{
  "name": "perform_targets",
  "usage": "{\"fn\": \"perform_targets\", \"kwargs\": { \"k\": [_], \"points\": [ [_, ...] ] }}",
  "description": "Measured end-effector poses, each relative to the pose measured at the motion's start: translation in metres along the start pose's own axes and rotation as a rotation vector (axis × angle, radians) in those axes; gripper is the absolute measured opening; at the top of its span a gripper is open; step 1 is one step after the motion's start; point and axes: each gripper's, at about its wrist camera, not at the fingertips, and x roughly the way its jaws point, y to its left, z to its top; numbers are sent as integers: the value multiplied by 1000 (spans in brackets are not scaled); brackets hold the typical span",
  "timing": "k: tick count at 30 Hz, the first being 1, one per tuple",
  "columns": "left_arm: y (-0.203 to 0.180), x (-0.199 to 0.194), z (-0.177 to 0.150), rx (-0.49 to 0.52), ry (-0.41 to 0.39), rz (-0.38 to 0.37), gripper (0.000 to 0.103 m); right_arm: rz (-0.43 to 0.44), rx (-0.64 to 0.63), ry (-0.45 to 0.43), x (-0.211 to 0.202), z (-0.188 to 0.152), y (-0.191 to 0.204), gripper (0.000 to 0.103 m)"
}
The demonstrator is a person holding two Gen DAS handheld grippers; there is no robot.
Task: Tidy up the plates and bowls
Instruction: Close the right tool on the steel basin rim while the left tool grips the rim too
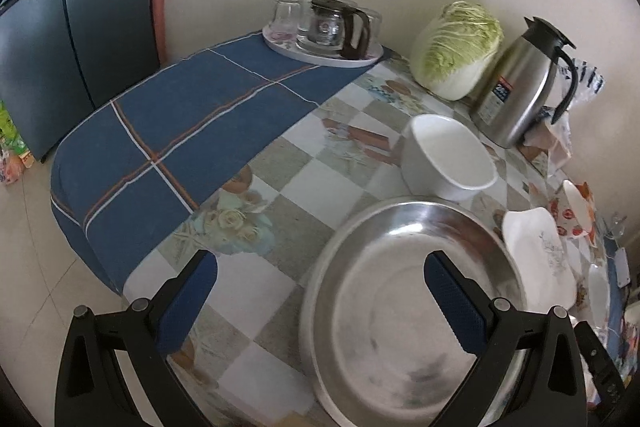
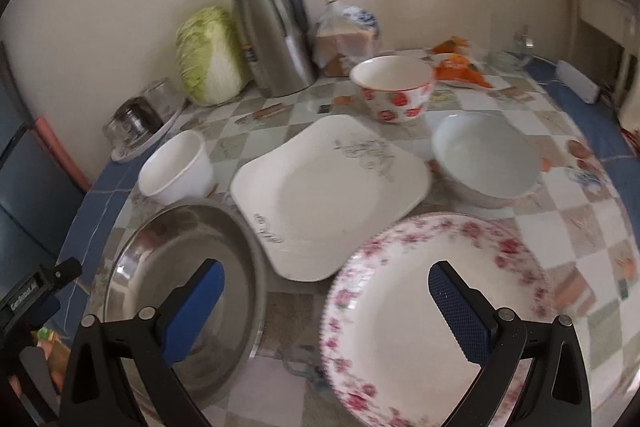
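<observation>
From the left wrist, the left claw (image 1: 320, 291) is hanging wide open with nothing in it. Its right finger is sitting over the shiny metal plate (image 1: 404, 307), and its left finger is over the bare tabletop (image 1: 312, 183). Just past the metal plate, ahead of the claw, a plain white bowl (image 1: 448, 157) is standing upright. It looks like the claw is lining up with the metal plate's edge so it can pick it up.

From the right wrist, the right claw (image 2: 326, 291) is also gaping wide and holding nothing. Under its right finger a round plate with pink flowers (image 2: 420, 307) is lying flat. Ahead of the claw a white rectangular plate (image 2: 332, 195) is lying, with its near edge resting on the flower plate's rim. Farther ahead a bowl with red strawberries (image 2: 394, 87) is standing, and off to the right a pale bowl (image 2: 486, 155). The dishes are all spread out, so no stacking looks done yet.
</observation>
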Motion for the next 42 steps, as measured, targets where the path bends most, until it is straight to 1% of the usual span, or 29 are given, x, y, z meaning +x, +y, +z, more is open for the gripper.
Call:
{"fn": "perform_targets", "kwargs": {
  "k": [2, 5, 7, 10, 12, 15, 19, 22, 23, 24, 26, 28, 29, 30, 31, 32, 33, 34, 37, 39, 42],
  "points": [
    [2, 6, -1, 10, 6, -4, 103, 17, -22, 1, 4, 0, 6, 103],
    [3, 15, -3, 30, 39, -35, 103, 58, -43, -5, 10, 0, 15, 103],
    [1, 22, -6, 51, 64, -58, 103, 67, -52, -1, 14, -1, 20, 103],
    [-3, 31, -10, 79, 108, -84, 103, 101, -72, 51, 28, -5, 26, 103],
    [-4, 36, -12, 89, 125, -77, 103, 115, -78, 94, 36, -7, 29, 103],
    [-5, 37, -13, 105, 131, -48, 103, 90, -101, 115, 42, -9, 32, 103],
    [0, 39, -14, 99, 135, -37, 103, 78, -93, 154, 51, -11, 32, 103],
    [3, 43, -15, 103, 151, -17, 102, 71, -85, 156, 52, -13, 30, 93],
    [3, 44, -16, 101, 158, -18, 99, 82, -85, 154, 51, -12, 30, 83],
    [4, 45, -16, 99, 162, -20, 95, 109, -76, 166, 53, -12, 29, 76],
    [4, 47, -17, 96, 172, -24, 76, 118, -70, 175, 54, -13, 29, 75],
    [4, 50, -19, 94, 192, -29, 71, 125, -80, 174, 53, -13, 32, 68],
    [5, 53, -20, 91, 203, -35, 67, 136, -81, 179, 54, -13, 32, 58],
    [6, 55, -21, 86, 216, -44, 64, 144, -79, 195, 57, -14, 32, 50],
    [6, 57, -22, 83, 225, -48, 60, 146, -74, 206, 59, -15, 32, 48],
    [6, 58, -23, 79, 235, -51, 58, 147, -68, 217, 62, -16, 31, 45],
    [7, 60, -24, 76, 244, -53, 58, 149, -62, 225, 64, -16, 31, 39],
    [7, 62, -25, 73, 255, -56, 58, 150, -59, 229, 65, -16, 30, 35],
    [7, 62, -26, 81, 258, -50, 58, 147, -50, 236, 68, -15, 29, 26],
    [6, 63, -26, 88, 260, -41, 58, 141, -52, 251, 73, -16, 30, 19],
    [1, 64, -27, 108, 264, -20, 58, 119, -55, 272, 81, -18, 31, 12]
  ]
}}
